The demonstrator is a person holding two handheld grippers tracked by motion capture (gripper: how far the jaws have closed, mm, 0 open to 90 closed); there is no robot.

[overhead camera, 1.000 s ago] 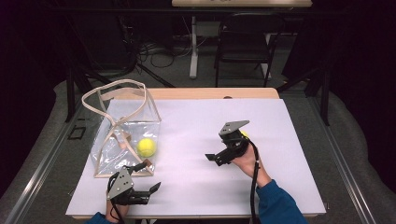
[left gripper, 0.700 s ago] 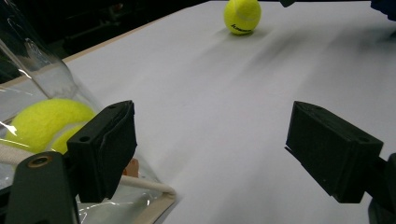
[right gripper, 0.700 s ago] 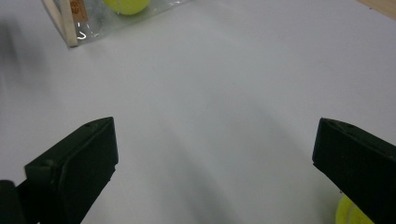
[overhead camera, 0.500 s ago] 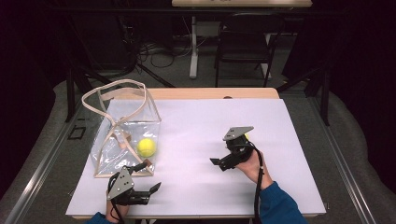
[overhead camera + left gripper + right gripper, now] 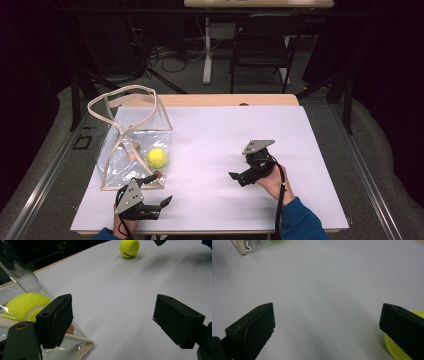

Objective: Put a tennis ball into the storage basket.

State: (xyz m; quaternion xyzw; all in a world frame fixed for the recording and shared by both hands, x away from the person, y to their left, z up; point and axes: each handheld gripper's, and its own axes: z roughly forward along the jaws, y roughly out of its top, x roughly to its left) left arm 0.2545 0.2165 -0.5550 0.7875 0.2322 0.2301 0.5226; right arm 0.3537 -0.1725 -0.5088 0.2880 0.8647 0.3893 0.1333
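A clear bag (image 5: 131, 150) with beige straps stands on the left of the white table (image 5: 225, 125), and a yellow tennis ball (image 5: 156, 157) lies inside it. My left gripper (image 5: 157, 190) rests open just in front of the bag's near corner. In the left gripper view (image 5: 112, 320) the bagged ball (image 5: 25, 303) lies behind the left jaw, and a second tennis ball (image 5: 129, 248) sits far off on the bare table. My right gripper (image 5: 240, 174) is open at mid-table. In the right gripper view (image 5: 327, 327) a yellow ball (image 5: 392, 351) peeks from behind the right jaw.
A wooden strip (image 5: 210, 100) edges the table's far side. A dark chair (image 5: 260, 50) and a white post (image 5: 207, 50) stand on the floor beyond it. The bag's corner (image 5: 244, 246) lies well ahead of the right gripper.
My right gripper has drawn back toward the person and slightly to the right. The left gripper, the bag and the ball in it have stayed put.
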